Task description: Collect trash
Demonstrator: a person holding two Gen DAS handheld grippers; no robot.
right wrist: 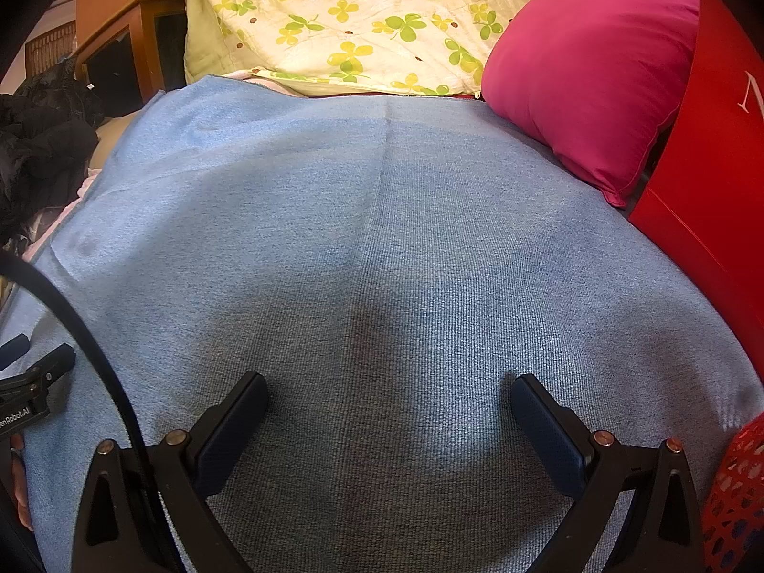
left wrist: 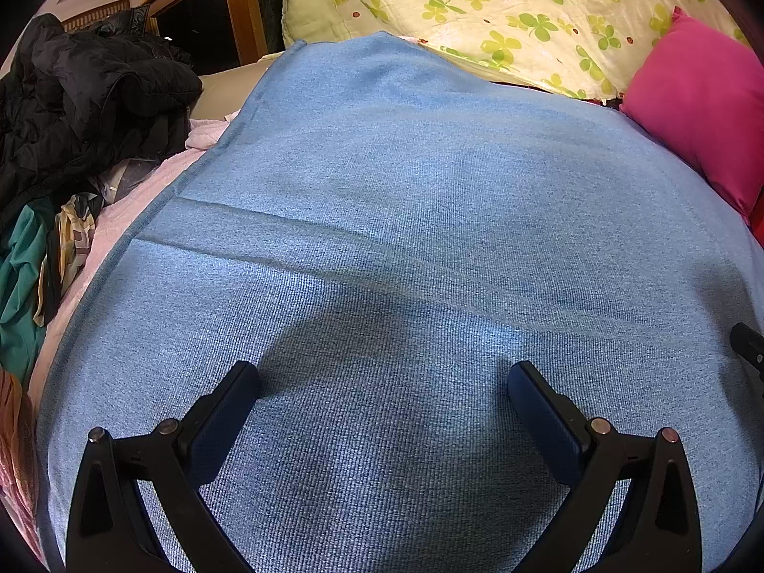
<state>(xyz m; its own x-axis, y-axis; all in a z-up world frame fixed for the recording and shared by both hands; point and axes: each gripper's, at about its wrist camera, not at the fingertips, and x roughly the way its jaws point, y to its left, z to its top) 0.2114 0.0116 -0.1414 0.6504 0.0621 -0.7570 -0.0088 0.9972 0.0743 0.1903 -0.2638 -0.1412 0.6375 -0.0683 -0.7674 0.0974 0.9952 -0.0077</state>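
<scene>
No trash showing in either view; cannot tell where it is lying.

Left gripper [left wrist: 384, 372] hanging released at bottom centre of the left wrist view, fingers spread wide, gripping nothing, hovering over the blue cloth [left wrist: 406, 238]. Right gripper [right wrist: 389, 384] hanging released too at bottom centre of the right wrist view, fingers equally wide, nothing between them, over the same blue cloth [right wrist: 382, 238].

Filling most of both frames: blue cloth, spread flat, one fold line running across the left middle in the left wrist view and one crease running down from top centre in the right wrist view.

Peeking in at the lower right edge of the right wrist view: red mesh basket [right wrist: 737, 492], resting on the cloth. Standing above it along the right edge: red box [right wrist: 716, 143] with a white letter on it.

Leaning against the box in the upper right: pink pillow [right wrist: 587, 81]; also showing at the right edge of the left wrist view [left wrist: 702, 105].

Lying across the top of both frames: clover-print quilt [left wrist: 501, 9] [right wrist: 334, 24], just behind the cloth.

Piling up at the upper left of the left wrist view: black jacket [left wrist: 86, 95], with green and patterned clothes [left wrist: 24, 277] below it. Standing behind: wooden cabinet [left wrist: 205, 5].

Crossing the lower left of the right wrist view: black cable [right wrist: 71, 310].
</scene>
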